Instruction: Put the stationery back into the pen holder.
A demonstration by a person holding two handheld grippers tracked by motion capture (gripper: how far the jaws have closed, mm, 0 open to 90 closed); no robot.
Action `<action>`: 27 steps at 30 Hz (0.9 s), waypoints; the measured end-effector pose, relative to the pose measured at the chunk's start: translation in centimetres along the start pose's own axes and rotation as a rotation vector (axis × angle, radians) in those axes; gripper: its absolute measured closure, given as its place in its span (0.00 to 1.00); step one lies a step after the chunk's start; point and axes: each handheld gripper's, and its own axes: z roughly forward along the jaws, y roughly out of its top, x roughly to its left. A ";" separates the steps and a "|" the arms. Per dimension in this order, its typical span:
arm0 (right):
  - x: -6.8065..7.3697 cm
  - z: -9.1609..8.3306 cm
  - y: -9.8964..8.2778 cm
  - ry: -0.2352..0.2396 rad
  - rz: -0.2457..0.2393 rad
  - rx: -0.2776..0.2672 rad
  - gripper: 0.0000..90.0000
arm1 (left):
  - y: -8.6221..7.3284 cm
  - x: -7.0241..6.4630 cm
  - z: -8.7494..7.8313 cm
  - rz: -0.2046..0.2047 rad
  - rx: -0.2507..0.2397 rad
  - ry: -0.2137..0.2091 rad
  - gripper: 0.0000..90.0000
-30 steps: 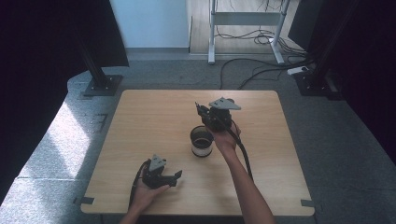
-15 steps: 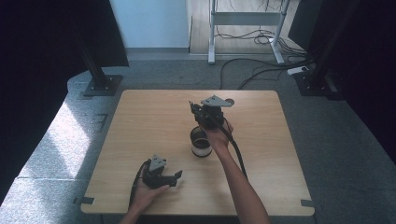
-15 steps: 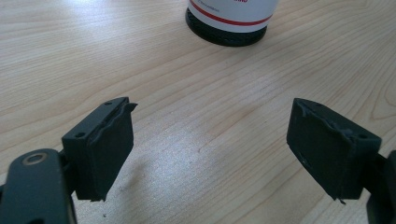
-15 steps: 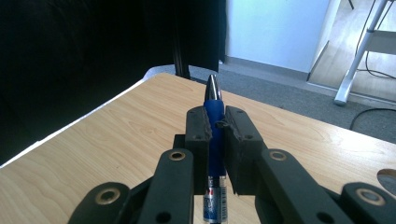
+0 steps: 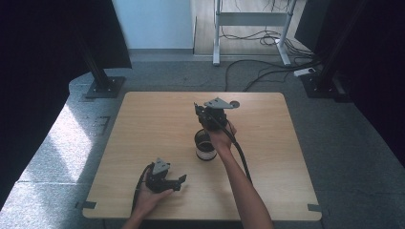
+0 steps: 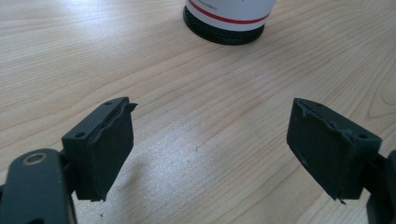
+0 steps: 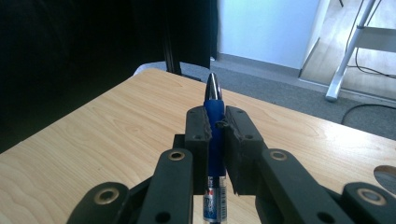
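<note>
Two black jaws of the right gripper (image 7: 215,140) are clamped on a blue-grip ballpoint pen (image 7: 213,116), silver tip poking up past them, probably pinched mid-barrel so it stays straight. It's held above a white cylindrical cup with a red stripe and black base (image 5: 205,147) mid-table, so my guess is the pen belongs with that cup. Left gripper (image 6: 210,154) sits low on the light wooden table (image 5: 143,124), jaws wide apart, holding nothing, just parked near the front edge.
</note>
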 end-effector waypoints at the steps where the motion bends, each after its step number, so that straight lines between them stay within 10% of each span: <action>1: -0.1 0.1 -0.1 -0.002 0.002 0.001 0.87 | 0.0 0.0 0.0 0.000 0.001 -0.002 0.17; 27: -1.3 0.9 -3.7 -0.019 0.009 0.042 0.86 | -0.2 -0.3 0.5 0.018 0.021 -0.004 0.17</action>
